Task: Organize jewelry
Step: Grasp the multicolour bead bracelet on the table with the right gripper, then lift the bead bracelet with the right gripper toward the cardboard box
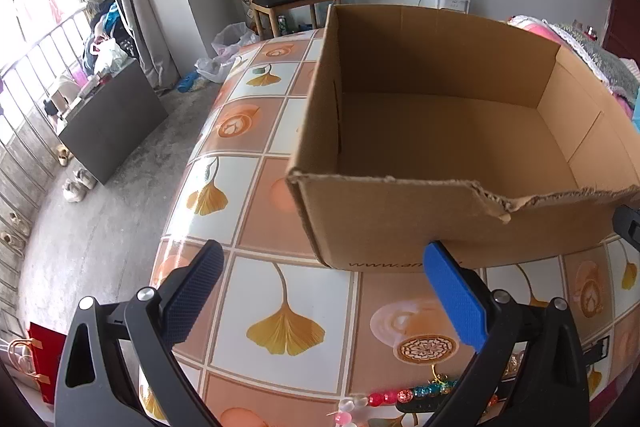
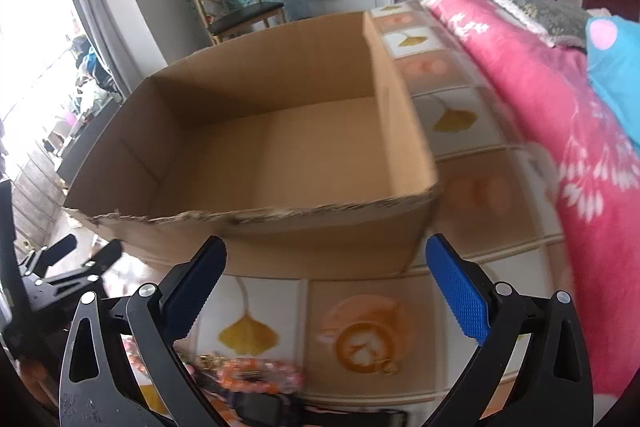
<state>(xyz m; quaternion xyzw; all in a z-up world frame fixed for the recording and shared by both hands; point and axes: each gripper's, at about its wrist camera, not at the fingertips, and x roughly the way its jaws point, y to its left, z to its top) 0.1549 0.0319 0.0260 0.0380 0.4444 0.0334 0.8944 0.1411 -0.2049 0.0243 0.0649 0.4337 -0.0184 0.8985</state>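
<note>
My left gripper (image 1: 326,293) hangs tilted down over the table (image 1: 256,131), its jaws spread wide with nothing between them. Just ahead of it stands the box (image 1: 400,227), open at the top, its near rim torn; its near wall is close beyond the blue pad (image 1: 454,301). Below and behind that pad, at the bottom edge of my left view, lies a string of beads (image 1: 400,395), red, pink and teal, flat on the tablecloth and apart from the box.

My right gripper (image 2: 326,291) is likewise wide open and holds nothing. The box (image 2: 320,239) sits straight ahead of it here too, though this view is blurred. Beneath its dark pad (image 2: 192,295), near the bottom edge, I see orange beads (image 2: 256,375) on the table. To its right runs a pink blanket (image 2: 540,115). At its far left the other gripper (image 2: 80,255) shows.
</note>
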